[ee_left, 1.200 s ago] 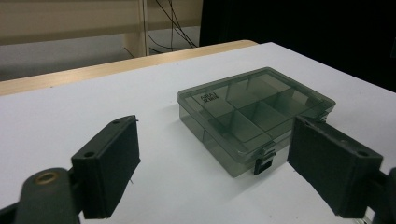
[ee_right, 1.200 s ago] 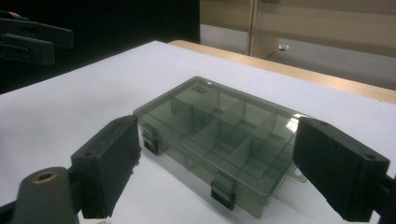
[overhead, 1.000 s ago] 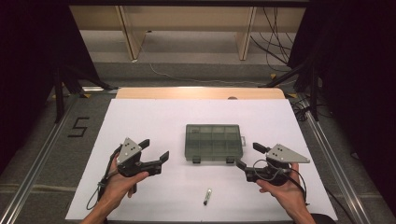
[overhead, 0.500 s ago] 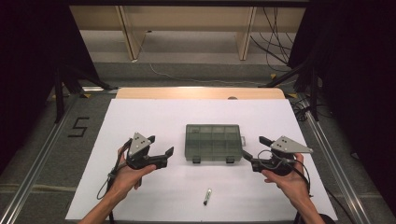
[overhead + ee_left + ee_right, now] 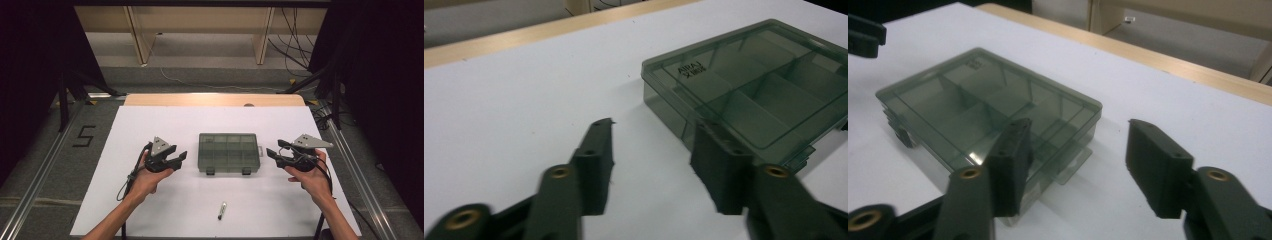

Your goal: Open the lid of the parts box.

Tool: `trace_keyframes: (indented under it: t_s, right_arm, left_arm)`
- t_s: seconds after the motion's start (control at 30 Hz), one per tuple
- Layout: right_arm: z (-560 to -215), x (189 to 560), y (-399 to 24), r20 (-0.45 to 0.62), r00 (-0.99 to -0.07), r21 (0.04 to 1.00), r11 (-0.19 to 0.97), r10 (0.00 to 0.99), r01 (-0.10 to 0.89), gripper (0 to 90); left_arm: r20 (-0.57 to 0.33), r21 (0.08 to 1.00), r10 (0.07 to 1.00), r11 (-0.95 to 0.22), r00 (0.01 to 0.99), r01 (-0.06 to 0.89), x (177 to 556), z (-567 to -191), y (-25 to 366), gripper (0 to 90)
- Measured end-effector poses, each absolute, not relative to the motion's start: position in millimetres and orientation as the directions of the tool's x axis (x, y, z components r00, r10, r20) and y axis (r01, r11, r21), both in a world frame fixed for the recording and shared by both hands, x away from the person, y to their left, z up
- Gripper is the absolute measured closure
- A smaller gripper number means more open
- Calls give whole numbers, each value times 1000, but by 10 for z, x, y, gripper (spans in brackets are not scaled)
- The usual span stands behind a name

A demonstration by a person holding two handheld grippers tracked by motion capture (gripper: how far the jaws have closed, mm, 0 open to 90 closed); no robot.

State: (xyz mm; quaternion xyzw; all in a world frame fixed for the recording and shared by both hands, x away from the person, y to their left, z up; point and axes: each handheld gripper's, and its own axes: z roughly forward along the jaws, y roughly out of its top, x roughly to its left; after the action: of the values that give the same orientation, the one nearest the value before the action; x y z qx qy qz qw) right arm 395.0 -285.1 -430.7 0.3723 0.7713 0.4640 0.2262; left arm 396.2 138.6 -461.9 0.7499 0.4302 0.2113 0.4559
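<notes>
Between both half-closing, empty-fingered grippers point(image 5: 181, 159) point(image 5: 270, 153), shut green compartment box point(image 5: 228, 152), compartments seemingly bare.

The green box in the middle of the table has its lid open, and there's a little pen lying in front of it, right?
Not quite: the box has its lid shut, as the left gripper view shows. The little pen does lie in front of it.

High view: overhead, facing forward-down on surface point(image 5: 150, 130); gripper views low, close, from opposite sides; all share compartment box point(image 5: 228, 152)
</notes>
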Motion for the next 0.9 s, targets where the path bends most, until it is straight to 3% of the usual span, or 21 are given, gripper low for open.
trace_keyframes:
  t_s: [0.07, 0.1, 0.23, 0.27, 0.33, 0.37, 0.47, 0.63, 0.67, 0.8, 0.83, 0.9]
  right_arm:
    - [-4318, 3985, -2848, -7, -631, 871, 315, 776, 378, 526]
    - [-4341, 4023, -2843, -9, -644, 863, 331, 765, 381, 583]
    - [-4371, 4065, -2840, -7, -661, 850, 352, 751, 391, 650]
    - [-4409, 4106, -2846, -19, -669, 836, 379, 743, 397, 702]
    - [-4424, 4120, -2848, -21, -678, 826, 395, 735, 403, 722]
    - [-4456, 4149, -2849, -42, -687, 812, 425, 725, 399, 771]
    - [-4481, 4167, -2842, -29, -698, 807, 429, 716, 406, 803]
    - [-4548, 4209, -2813, -33, -727, 781, 471, 686, 410, 837]
    - [-4570, 4220, -2796, -36, -735, 769, 489, 677, 412, 842]
    - [-4595, 4234, -2781, -46, -752, 753, 518, 658, 407, 856]
    - [-4617, 4237, -2769, -43, -761, 739, 533, 648, 412, 865]
    - [-4626, 4239, -2765, -46, -767, 730, 546, 640, 411, 870]
  left_arm:
    - [-66, 859, 835, -231, 547, 456, 3995, -4639, 1378, 631]
    - [-36, 863, 835, -251, 550, 438, 4026, -4659, 1353, 628]
    - [-41, 847, 826, -270, 562, 459, 4078, -4678, 1341, 633]
    - [322, 789, 725, -561, 608, 251, 4280, -4591, 1510, 693]
    - [313, 787, 725, -560, 613, 260, 4287, -4610, 1492, 726]
    - [292, 787, 722, -554, 627, 272, 4298, -4636, 1473, 811]
    - [268, 786, 719, -548, 642, 286, 4320, -4682, 1439, 862]
    - [222, 782, 725, -532, 652, 325, 4302, -4747, 1317, 880]
    - [292, 773, 715, -567, 635, 283, 4323, -4733, 1324, 885]
    - [256, 767, 688, -572, 679, 291, 4320, -4770, 1268, 887]
    - [311, 760, 690, -594, 654, 265, 4333, -4759, 1280, 887]
    - [319, 729, 563, -660, 762, 182, 4420, -4759, 1280, 887]
